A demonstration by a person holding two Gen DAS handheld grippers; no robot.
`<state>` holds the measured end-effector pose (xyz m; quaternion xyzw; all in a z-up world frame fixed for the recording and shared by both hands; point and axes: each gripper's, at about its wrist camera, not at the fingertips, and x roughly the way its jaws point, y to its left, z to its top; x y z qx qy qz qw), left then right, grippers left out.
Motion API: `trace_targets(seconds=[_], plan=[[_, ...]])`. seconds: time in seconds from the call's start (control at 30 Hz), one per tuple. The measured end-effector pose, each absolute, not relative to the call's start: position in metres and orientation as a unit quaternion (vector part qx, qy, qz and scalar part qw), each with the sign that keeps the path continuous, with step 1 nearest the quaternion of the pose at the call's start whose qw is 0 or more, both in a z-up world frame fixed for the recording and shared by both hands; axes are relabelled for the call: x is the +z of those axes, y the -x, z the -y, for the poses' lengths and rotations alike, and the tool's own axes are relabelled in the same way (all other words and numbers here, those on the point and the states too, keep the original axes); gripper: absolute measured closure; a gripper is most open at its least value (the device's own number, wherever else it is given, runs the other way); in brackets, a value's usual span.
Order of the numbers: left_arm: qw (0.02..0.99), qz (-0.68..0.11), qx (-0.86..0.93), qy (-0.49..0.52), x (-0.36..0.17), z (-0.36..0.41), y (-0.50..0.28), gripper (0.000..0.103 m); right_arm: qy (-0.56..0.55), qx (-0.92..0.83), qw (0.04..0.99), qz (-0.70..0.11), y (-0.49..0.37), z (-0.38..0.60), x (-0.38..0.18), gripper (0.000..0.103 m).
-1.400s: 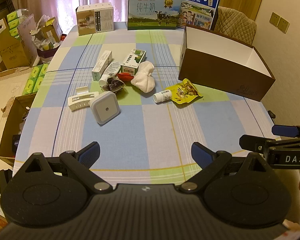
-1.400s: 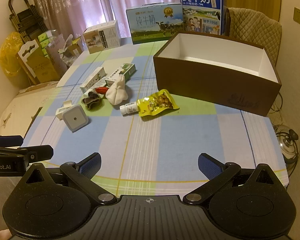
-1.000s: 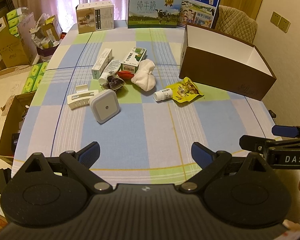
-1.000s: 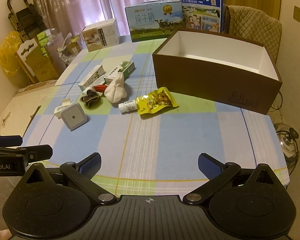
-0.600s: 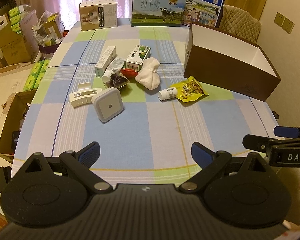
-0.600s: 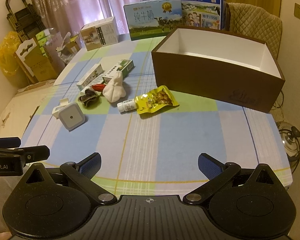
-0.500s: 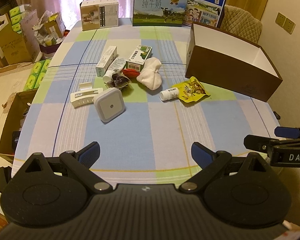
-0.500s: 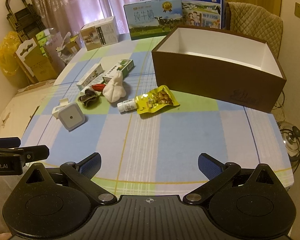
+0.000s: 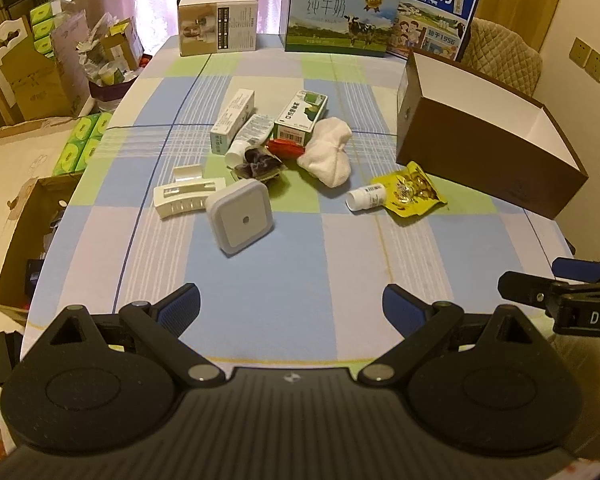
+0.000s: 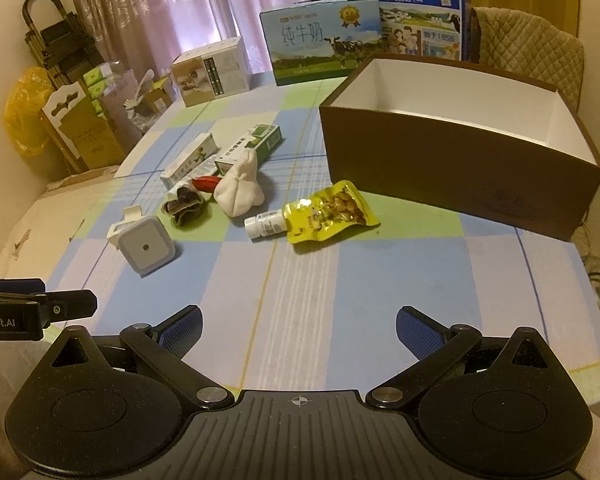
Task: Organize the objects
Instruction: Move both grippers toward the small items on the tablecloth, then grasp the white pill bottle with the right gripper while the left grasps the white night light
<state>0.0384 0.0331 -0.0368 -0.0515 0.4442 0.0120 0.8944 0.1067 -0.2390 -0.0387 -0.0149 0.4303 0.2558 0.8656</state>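
Left wrist view shows the left tongs point(image 9: 291, 302) spread wide and empty above the table point(image 9: 260, 280). Right tongs point(image 10: 298, 326) are likewise spread. Small items, including a yellow pouch point(image 10: 328, 213), lie left of the brown box point(image 10: 460, 184).

Both wrist cameras are looking forward from the near table point(image 9: 260, 272) edge, well back from the clutter. The left view is facing the far-left side; the right view is angling toward the brown box point(image 10: 460, 176). Both are sharing the central pile.
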Motion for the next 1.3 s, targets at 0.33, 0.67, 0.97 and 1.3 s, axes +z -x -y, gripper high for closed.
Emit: trace_targets(seconds=[0.33, 0.67, 0.97, 1.3], plan=[[0.901, -0.429, 0.041, 0.046, -0.051, -0.052, -0.072, 0.007, 0.020, 0.272, 0.868, -0.415, -0.137, 0.218, -0.059, 0.013], [0.894, -0.437, 0.077, 0.070, -0.077, -0.057, -0.114, 0.007, 0.044, 0.305, 0.865, -0.396, -0.176, 0.187, -0.079, 0.030], [0.883, -0.448, 0.120, 0.071, -0.100, -0.059, -0.131, 0.007, 0.068, 0.333, 0.854, -0.394, -0.208, 0.149, -0.100, 0.040], [0.877, -0.451, 0.142, 0.086, -0.113, -0.062, -0.142, 0.007, 0.084, 0.327, 0.848, -0.409, -0.231, 0.126, -0.133, 0.046]])
